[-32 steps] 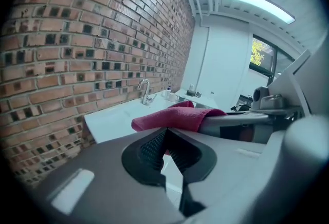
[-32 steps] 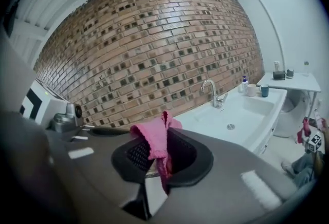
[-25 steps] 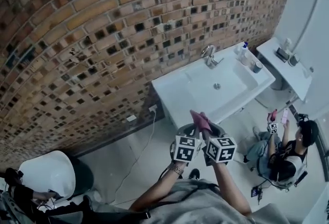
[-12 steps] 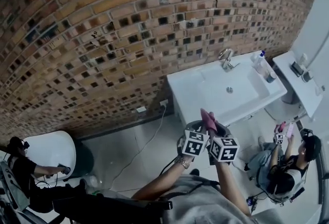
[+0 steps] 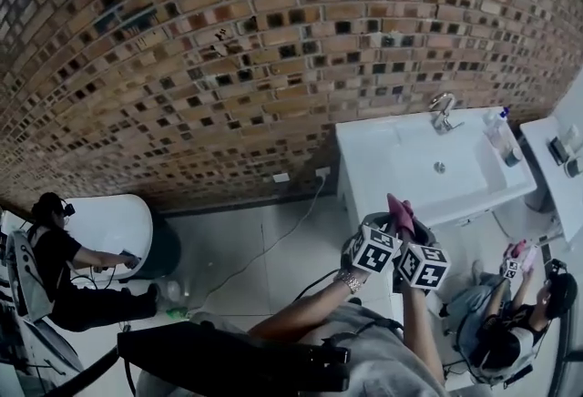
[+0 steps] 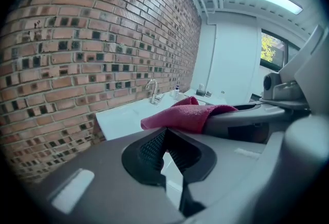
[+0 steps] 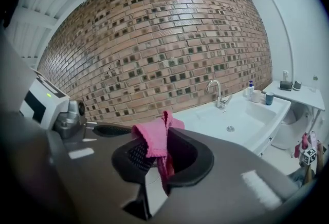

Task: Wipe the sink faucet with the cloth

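The white sink (image 5: pixel 401 169) stands against the brick wall at the right of the head view, with its chrome faucet (image 5: pixel 444 113) at the back rim. The faucet (image 7: pixel 218 93) and sink (image 7: pixel 241 115) lie well ahead of both grippers. My right gripper (image 5: pixel 405 231) is shut on a pink cloth (image 5: pixel 399 213). The cloth (image 7: pixel 152 138) sticks up between the right gripper (image 7: pixel 160 140) pads and drapes over them. My left gripper (image 5: pixel 372 236) is close beside it, its jaws together with nothing between them (image 6: pixel 163 133). In the left gripper view the cloth (image 6: pixel 180 115) shows just ahead.
A soap bottle (image 5: pixel 499 133) stands on the sink's right end, beside a white shelf (image 5: pixel 557 172) with small items. A person (image 5: pixel 510 313) sits on the floor at lower right. Another person (image 5: pixel 59 263) sits by a white machine (image 5: pixel 114 227) at left. A cable (image 5: pixel 273 249) crosses the floor.
The head view has swung left, so the sink now sits further right and the person at left shows more fully. Both grippers stay side by side, the cloth still held.
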